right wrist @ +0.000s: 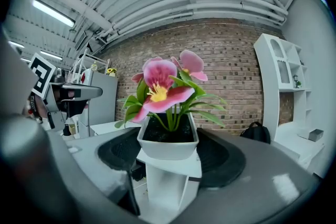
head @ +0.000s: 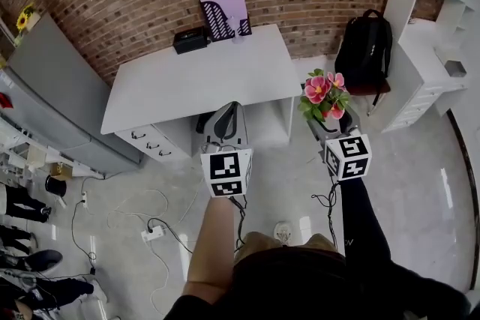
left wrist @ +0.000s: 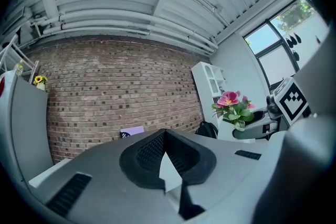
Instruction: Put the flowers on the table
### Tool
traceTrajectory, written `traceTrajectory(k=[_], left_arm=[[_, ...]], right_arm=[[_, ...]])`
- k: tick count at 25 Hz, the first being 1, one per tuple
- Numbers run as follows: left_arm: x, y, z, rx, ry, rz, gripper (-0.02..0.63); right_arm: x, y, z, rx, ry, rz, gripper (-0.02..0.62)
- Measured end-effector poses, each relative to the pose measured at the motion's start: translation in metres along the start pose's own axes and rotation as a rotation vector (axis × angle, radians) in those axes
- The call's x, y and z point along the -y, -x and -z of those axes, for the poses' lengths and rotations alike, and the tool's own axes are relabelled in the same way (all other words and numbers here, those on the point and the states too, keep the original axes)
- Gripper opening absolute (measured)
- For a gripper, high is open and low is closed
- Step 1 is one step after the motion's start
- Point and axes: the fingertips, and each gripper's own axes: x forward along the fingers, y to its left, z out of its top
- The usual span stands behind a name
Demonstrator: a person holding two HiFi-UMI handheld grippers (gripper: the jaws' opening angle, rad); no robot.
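Pink flowers with green leaves stand in a small white pot, upright. My right gripper is shut on the pot's white base, held in the air to the right of the white table. In the right gripper view the flowers fill the middle. My left gripper hangs in front of the table's near edge, its jaws closed together with nothing between them. In the left gripper view the flowers show at the right.
On the table's far side stand a black box and a purple-and-black file holder, against a brick wall. A black backpack rests by a white shelf unit. Grey cabinets stand left. Cables and a power strip lie on the floor.
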Motion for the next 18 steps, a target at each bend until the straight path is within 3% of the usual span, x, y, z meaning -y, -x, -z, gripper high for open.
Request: traceTrajectory(k=[10, 18], left_arm=[[-0.005, -0.056, 0.007, -0.005, 0.007, 0.019, 0.008], [-0.046, -0.133, 0.029, -0.002, 0.015, 0.034, 0.008]], right_arm=[[0.024, -0.043, 0.001, -0.004, 0.002, -0.001, 0.334], [0.039, -0.129, 0.006, -0.024, 0.033, 0.004, 0.334]])
